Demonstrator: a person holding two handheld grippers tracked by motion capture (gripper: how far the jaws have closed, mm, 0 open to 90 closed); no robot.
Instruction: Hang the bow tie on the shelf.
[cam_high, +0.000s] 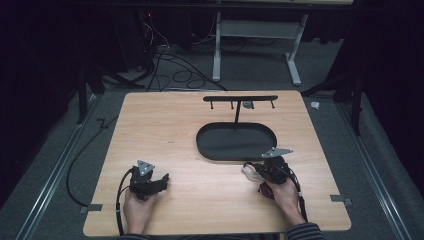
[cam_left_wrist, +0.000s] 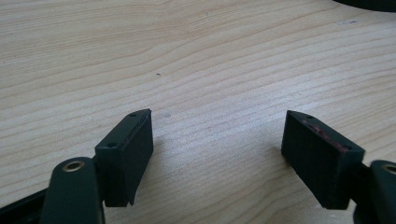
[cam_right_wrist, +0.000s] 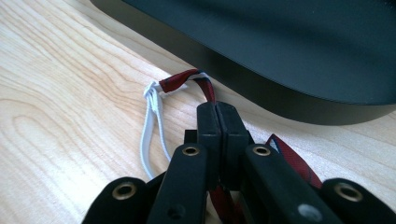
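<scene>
My right gripper (cam_right_wrist: 217, 109) is shut on a dark red ribbon (cam_right_wrist: 180, 80) with a white cord loop (cam_right_wrist: 152, 119) tied to its end. It lies on the wooden table (cam_high: 170, 125) just in front of the black oval tray (cam_right_wrist: 280, 51). In the high view the right gripper (cam_high: 261, 171) sits at the tray's near edge, the white cord (cam_high: 246, 171) to its left. A black stand with a hook bar (cam_high: 240, 98) rises from the tray (cam_high: 220, 145). My left gripper (cam_left_wrist: 217, 140) rests open on bare wood, and it appears at the table's front left (cam_high: 161, 180).
The table's front edge runs close below both hands. Beyond the far edge are cables on the floor (cam_high: 175, 75) and a white desk frame (cam_high: 260, 45). Bare wood lies between the two grippers.
</scene>
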